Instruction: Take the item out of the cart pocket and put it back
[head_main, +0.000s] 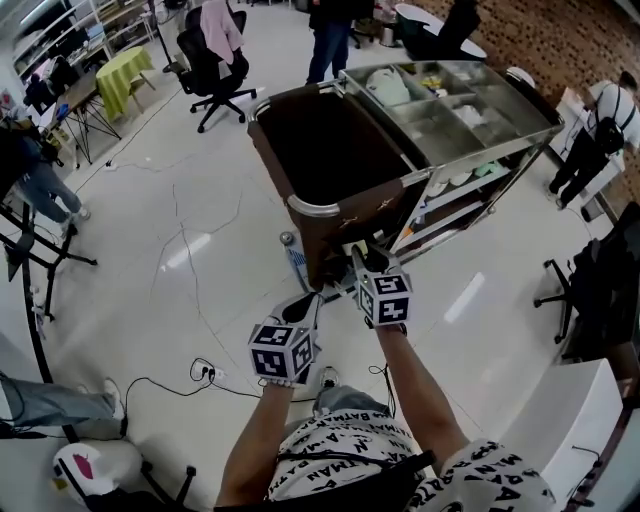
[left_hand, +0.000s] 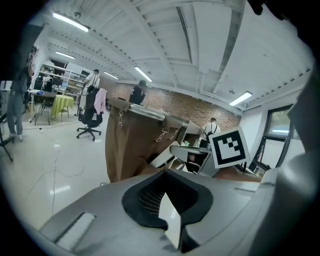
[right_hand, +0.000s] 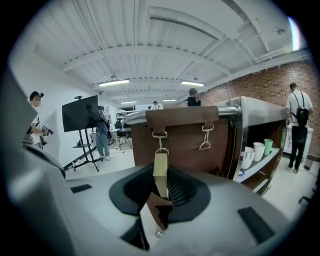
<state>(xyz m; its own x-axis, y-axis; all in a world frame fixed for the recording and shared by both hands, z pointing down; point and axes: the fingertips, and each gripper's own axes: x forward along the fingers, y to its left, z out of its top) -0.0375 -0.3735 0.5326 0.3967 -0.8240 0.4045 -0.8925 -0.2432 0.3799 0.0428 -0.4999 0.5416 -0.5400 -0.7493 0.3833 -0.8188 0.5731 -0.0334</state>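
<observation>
Only its own view shows the right gripper (right_hand: 161, 202) grasping a tan item (right_hand: 160, 174), frame centre; left gripper (left_hand: 169, 222) clenched, empty.

Thin olive item (right_hand: 160, 180), upright, clamped in right tongs (right_hand: 161, 200), before brown pocket (right_hand: 186, 144)

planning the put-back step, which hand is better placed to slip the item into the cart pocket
Right. The right tool grips the thin olive item and points at the cart close by. The left tool sits further back from it.
</observation>
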